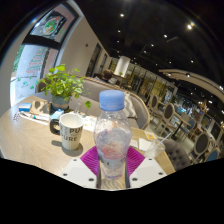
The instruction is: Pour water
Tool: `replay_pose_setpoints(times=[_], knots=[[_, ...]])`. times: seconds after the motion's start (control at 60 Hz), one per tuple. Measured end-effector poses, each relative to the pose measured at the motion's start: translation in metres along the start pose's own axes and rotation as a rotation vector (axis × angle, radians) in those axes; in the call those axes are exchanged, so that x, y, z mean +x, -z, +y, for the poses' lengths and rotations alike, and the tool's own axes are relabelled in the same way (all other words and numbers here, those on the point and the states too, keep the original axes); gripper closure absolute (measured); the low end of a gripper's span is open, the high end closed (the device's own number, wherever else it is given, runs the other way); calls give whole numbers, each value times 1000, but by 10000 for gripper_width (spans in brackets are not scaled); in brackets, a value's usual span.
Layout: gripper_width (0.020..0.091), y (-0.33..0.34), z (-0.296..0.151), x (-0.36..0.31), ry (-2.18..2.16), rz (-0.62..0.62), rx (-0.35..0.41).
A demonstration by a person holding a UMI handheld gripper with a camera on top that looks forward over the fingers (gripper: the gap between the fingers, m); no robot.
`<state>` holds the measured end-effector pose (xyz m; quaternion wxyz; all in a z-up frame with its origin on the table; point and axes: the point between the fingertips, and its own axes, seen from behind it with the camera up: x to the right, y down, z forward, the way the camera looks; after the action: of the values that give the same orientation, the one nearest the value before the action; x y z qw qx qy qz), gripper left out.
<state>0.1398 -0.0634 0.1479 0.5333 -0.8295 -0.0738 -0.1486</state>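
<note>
The worktop carries a mug. The capped water bottle stands upright between my 2 fingers, which clamp its lower body: thin plastic, probably slippery and crushable, so grip gently.

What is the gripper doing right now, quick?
Gripper: fingers closed on the clear plastic water bottle with a blue cap, holding it upright.

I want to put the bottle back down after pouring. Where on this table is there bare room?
Bare wood lies on the table beside the mug, toward the jaws. It is crowded behind the mug, by the potted plant. The gripper has the water bottle between its jaws.
</note>
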Motion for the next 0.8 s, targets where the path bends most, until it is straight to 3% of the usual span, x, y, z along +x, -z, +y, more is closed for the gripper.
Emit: replay_pose_setpoints(times=[0.367, 0.65, 0.8], knots=[[789, -78, -107, 45, 944, 295, 71], [785, -121, -116, 20, 1539, 389, 45], [786, -127, -115, 9, 1633, 365, 50]])
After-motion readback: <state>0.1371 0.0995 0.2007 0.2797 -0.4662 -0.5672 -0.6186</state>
